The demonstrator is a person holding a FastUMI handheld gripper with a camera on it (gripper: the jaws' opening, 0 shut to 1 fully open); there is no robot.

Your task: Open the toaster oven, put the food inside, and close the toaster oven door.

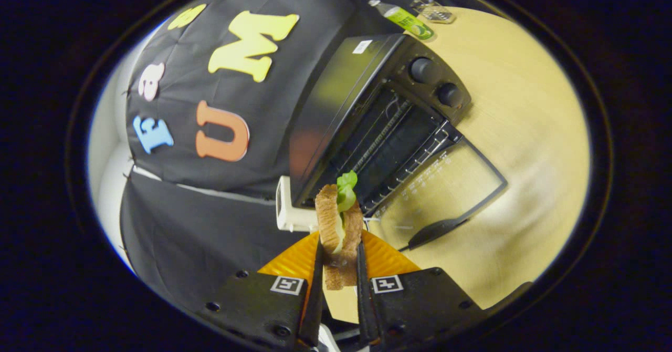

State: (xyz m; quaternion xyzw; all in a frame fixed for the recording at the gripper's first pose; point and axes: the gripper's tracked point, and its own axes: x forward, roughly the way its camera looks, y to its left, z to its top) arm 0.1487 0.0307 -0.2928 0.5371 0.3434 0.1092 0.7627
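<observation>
Brown toast with green lettuce: a sandwich [338, 226] pinched upright between both fingers of the gripper [338, 268], jaws narrow and pressing on the bread from either side. Just beyond the fingers, the oven [367, 110] standing on the table [525, 131] with its door [446, 184] dropped flat and the rack [399, 147] bare. Door-opening done by the look of things; loading in hand. Best carried forward over the lowered door without clipping its handle [436, 229], levelled with the rack, pushed well into the cavity, then released gently. Soft bread, so no extra squeeze; loose lettuce likely to snag on the wires.
</observation>
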